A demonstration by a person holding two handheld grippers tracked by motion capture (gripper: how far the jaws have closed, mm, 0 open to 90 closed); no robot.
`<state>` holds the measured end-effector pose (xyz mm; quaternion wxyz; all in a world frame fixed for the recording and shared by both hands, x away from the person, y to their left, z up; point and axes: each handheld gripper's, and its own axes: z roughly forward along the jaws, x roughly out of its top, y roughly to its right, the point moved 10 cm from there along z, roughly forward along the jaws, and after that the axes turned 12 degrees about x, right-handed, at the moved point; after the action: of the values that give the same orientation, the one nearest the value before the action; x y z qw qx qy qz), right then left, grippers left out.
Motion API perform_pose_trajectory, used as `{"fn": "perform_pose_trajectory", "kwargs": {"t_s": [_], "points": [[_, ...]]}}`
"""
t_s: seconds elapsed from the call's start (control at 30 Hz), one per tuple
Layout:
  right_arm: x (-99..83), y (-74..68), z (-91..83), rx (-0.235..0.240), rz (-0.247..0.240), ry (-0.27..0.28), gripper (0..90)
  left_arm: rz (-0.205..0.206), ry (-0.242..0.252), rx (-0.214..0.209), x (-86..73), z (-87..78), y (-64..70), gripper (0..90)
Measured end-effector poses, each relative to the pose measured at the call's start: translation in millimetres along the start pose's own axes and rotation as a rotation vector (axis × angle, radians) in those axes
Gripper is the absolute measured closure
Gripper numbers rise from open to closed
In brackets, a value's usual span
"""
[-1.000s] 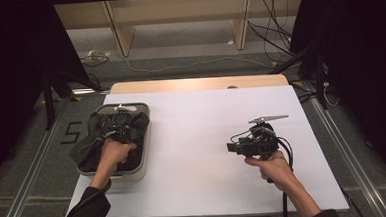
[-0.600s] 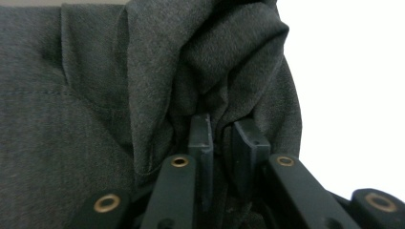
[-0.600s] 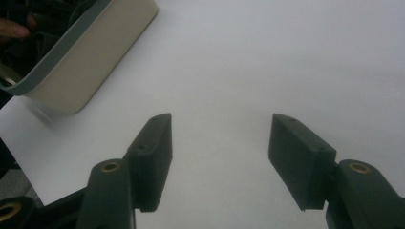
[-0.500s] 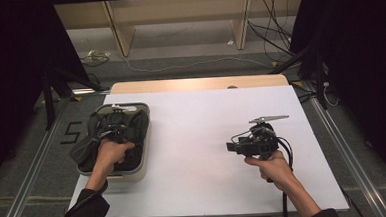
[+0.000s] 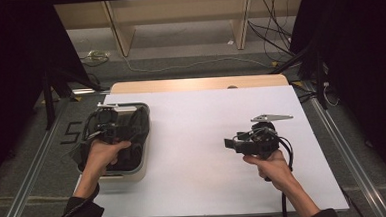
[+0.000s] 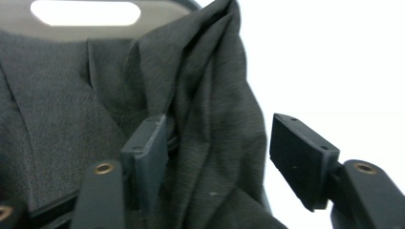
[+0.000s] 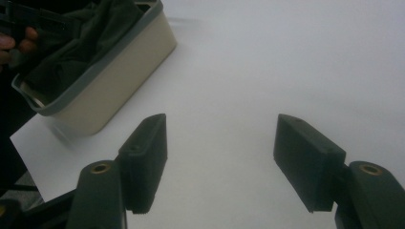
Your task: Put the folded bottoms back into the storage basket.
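— Dark grey woven cloth [image 6: 210, 119], bunched up in that beige plastic tub with the grey rim [image 5: 141, 141] at the left of the high view. That's what the work is about, isn't it?

— Looks so. The left gripper [image 6: 217, 157] is down in the tub, jaws apart, with a raised fold of the cloth standing between them. One black pad [image 6: 145, 157] is touching the fabric; the other sits out past the fold, over the white table sheet [image 5: 202, 138].

— So the grab isn't made?

— Not yet, I'd say. This is the reach-in, just short of the pinch.

— And the other hand?

— The right gripper [image 7: 219, 162] hovers at the lower right of the high view, well apart from the tub, jaws wide, nothing between them but bare sheet. It points toward the tub, which shows at the upper left of its own view.

— Next move?

— My guess: close the left jaws squarely on that fold, then lift straight up so the cloth clears the rim without dragging the tub along.
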<state>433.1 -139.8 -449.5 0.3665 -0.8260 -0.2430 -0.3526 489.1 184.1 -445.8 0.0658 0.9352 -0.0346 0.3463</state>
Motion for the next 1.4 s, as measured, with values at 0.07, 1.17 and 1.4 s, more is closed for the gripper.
{"fn": "perform_pose_trajectory", "kwargs": {"t_s": [0.07,1.17,1.4], "points": [[2.7,-1.6,-1.7,0.002,-0.007,0.019,35.7,-0.002,0.020,-0.011,3.2,-5.6,4.6,33.8],[1.7,-12.5,-33.4,0.016,-0.043,0.181,22.1,0.132,0.130,-0.229,-26.1,-9.4,105.2,19.7],[-7.6,-16.6,-34.6,0.003,-0.096,0.168,17.9,0.138,0.147,-0.267,-34.6,-6.6,118.6,16.0]]}}
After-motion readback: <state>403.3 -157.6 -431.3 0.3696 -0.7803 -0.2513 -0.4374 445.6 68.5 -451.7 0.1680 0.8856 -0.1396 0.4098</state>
